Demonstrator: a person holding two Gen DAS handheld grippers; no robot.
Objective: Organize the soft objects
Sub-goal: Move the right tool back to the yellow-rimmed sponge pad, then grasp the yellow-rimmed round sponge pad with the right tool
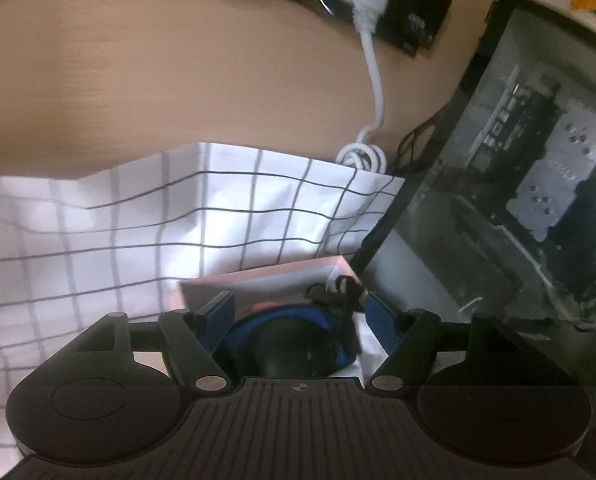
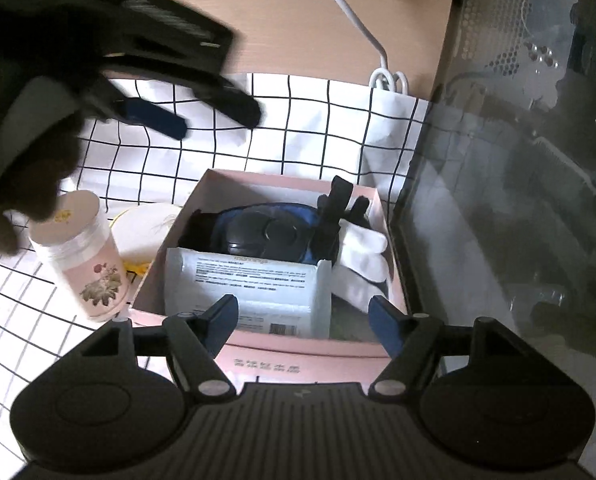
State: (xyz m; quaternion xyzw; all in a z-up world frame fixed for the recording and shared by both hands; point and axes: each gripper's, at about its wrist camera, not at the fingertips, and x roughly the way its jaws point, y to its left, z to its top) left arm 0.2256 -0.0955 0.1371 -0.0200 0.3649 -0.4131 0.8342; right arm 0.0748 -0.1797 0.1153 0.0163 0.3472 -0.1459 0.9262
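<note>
The wooden desk (image 1: pixel 178 60) carries a white cloth with a black grid (image 2: pixel 306 120), spread under the working area. At the right stands a glass-sided computer case (image 2: pixel 518 160), close against the cloth's edge. A white cable (image 1: pixel 372 76) runs across the desk from a plug at the far side and coils just behind the cloth.

On the cloth sits an open pink box (image 2: pixel 382 216), the evident receptacle for the soft items. Inside it, toward the back, lies a blue and black padded item (image 2: pixel 266 232) with black straps (image 2: pixel 338 200) rising at its right. A white packet with printed text (image 2: pixel 250 280) stands in the front part of the box, and a white glove (image 2: pixel 362 256) lies along the right wall. Just left of the box stands a floral jar (image 2: pixel 86 264), with a pale round lid or disc (image 2: pixel 146 228) between jar and box.

The right gripper (image 2: pixel 302 316) hangs over the near wall of the box, its tongs wide and nothing between them. The left gripper (image 1: pixel 298 312) hovers above the padded item, tongs likewise wide and empty; in the right view it appears blurred, high at the left over the cloth.

Judgement: a placing step appears complete, with the box well filled. The next move calls for locating any soft item outside the box; none is clearly visible here.
</note>
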